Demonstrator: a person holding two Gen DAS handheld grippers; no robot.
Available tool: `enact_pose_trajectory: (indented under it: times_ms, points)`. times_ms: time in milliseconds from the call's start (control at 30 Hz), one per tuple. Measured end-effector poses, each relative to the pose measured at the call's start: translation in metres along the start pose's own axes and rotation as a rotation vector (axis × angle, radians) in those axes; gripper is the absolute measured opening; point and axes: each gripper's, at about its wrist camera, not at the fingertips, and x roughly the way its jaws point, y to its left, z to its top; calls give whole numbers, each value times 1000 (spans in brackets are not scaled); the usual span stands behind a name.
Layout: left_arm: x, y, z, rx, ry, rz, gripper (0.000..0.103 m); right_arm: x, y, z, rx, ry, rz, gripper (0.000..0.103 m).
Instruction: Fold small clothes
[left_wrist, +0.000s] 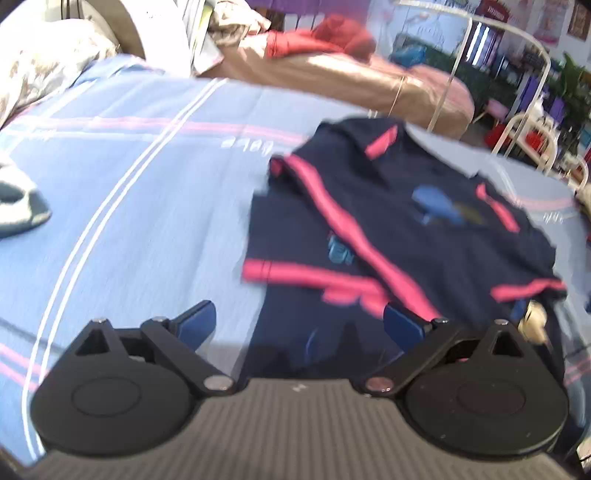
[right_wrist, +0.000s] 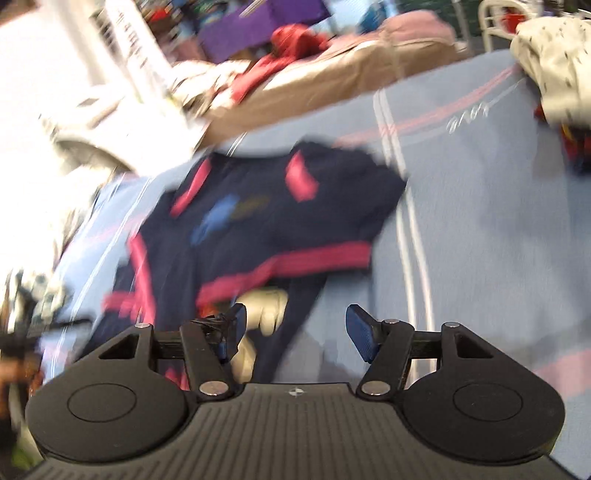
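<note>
We've got both tongs wide open, nothing held: left gripper (left_wrist: 299, 325), right gripper (right_wrist: 295, 325). Just ahead on the light-blue striped bedsheet (left_wrist: 129, 221) lies the navy pink-trimmed kids' shirt (left_wrist: 406, 229), hem nearest, collar far; left looks closer, tho blurry.

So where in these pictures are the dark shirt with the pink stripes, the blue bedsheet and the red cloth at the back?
dark shirt (left_wrist: 424, 236), left wrist view, on its navy chest.
blue bedsheet (left_wrist: 147, 206), left wrist view, on a bare stretch beside the shirt.
red cloth (left_wrist: 332, 37), left wrist view, on the bundle's top.
</note>
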Motion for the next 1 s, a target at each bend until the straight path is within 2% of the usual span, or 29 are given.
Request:
enact_pose_trajectory:
  times_ms: [100,200,300,400,500,600,733,767,800,833,867,900,933,1000]
  points:
    - [15,-16,33,61,-71,-7,99,23,-1,42,-14,-66,-42,103]
    - [43,-38,83,143,-136,-24,99,52,-8,79,-18,-51,-78,103]
    - [82,-61,139,244,-169,-33,99,80,-19,107,-1,-19,-48,103]
    - [134,-89,191,387,-93,-88,99,97,-25,124,-43,3,-59,103]
    - [173,-119,222,573,-65,-142,99,108,-31,131,-49,58,-23,103]
    - [210,-144,239,712,25,-189,99,123,-36,138,-56,87,-14,103]
    - [246,-167,241,837,86,-234,98,138,-42,147,-63,106,-11,103]
    - [254,-171,239,859,113,-242,91,141,-44,149,-53,106,5,103]
    - [263,-175,235,883,150,-263,70,143,-46,150,-42,109,24,103]
    - [271,-177,230,905,190,-280,56,144,-47,151,-32,107,39,103]
    - [279,-179,227,924,215,-259,27,143,-47,151,-26,106,53,103]
    - [285,-179,222,936,223,-232,19,144,-47,151,-29,114,68,94]
    - [286,-177,221,932,218,-245,17,144,-45,150,-39,124,74,64]
    - [282,-172,220,905,215,-272,12,146,-43,150,-56,159,93,22]
